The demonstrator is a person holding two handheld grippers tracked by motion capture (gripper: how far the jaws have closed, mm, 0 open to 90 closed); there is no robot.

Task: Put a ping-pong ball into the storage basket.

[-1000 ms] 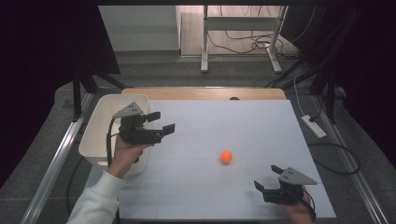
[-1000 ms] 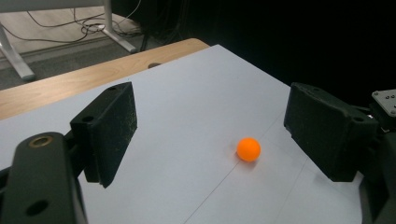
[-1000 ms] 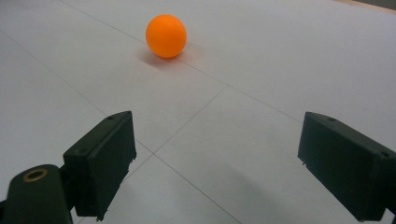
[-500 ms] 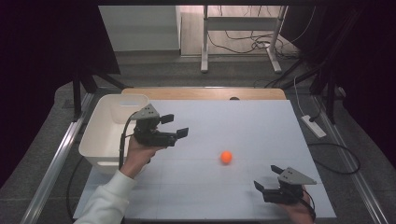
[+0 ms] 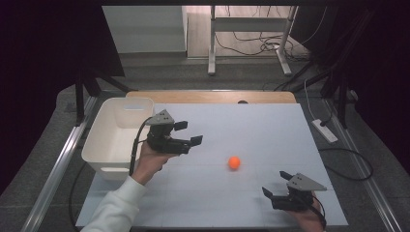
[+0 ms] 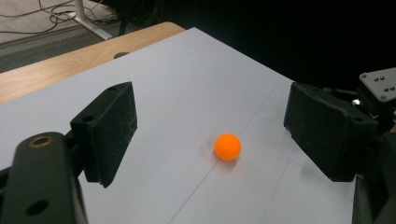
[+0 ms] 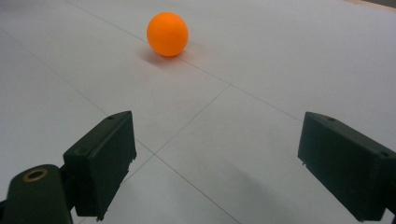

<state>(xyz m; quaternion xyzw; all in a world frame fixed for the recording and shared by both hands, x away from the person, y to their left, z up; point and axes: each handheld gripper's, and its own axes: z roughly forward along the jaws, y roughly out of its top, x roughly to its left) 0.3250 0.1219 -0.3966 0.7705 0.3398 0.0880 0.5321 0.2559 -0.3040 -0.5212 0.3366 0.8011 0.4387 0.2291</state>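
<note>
An orange ball (image 5: 234, 162) rests alone on the white desk (image 5: 251, 125), right of centre and toward the near edge, flanked by two hand-held tools. The left tool (image 5: 189, 133), gripped from below by a hand in a white sleeve (image 5: 116, 208), hangs above the desk just beside the white tub (image 5: 107, 154) at the left edge, its jaws released and aimed toward the ball, which is well apart from them. In the left tool's view the ball (image 6: 227, 146) shows between the two black jaws, farther out on the sheet. The right tool (image 5: 275, 186) sits low near the front right corner, apparently resting on the desk, jaws likewise released with nothing between them; its view has the ball (image 7: 167, 33) ahead, near where thin lines cross on the surface
</note>
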